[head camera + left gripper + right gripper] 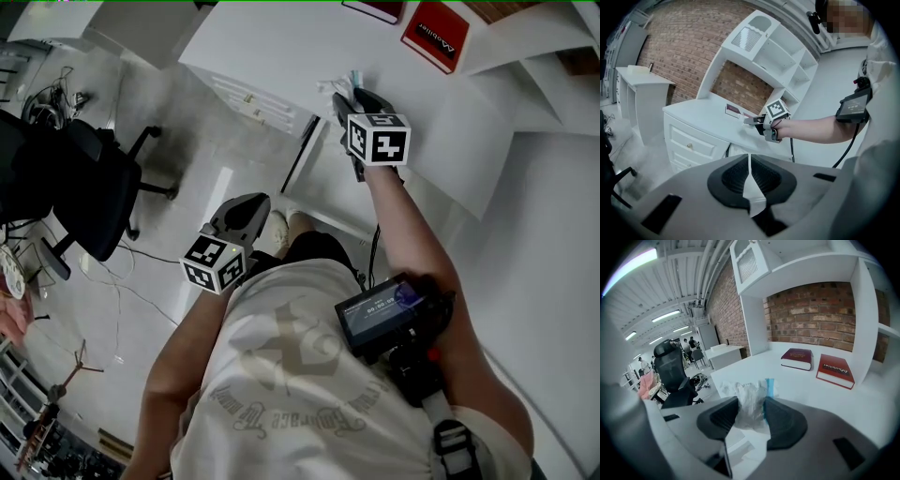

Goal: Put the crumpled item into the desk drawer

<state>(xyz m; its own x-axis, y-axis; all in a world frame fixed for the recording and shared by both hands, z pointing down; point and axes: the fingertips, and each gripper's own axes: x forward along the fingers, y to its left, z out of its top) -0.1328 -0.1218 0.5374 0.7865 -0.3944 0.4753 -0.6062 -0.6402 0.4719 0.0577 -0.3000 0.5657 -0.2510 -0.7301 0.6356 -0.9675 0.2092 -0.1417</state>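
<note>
The crumpled item (750, 403), a wad of white wrapping with a blue strip, is pinched between the pads of my right gripper (751, 417). In the head view that gripper (340, 97) hangs over the front edge of the white desk (281, 42), with the crumpled item (341, 84) at its tips. The desk's drawers (690, 146) show closed fronts with small knobs; in the head view the drawers (251, 101) lie left of the gripper. My left gripper (255, 204) is low by the person's body, away from the desk, its jaws together and empty (750, 174).
A red book (836, 370) and a darker red book (798, 358) lie on the desk near the brick back wall. A black office chair (70, 178) stands on the floor at the left. Shelves rise above the desk (773, 51).
</note>
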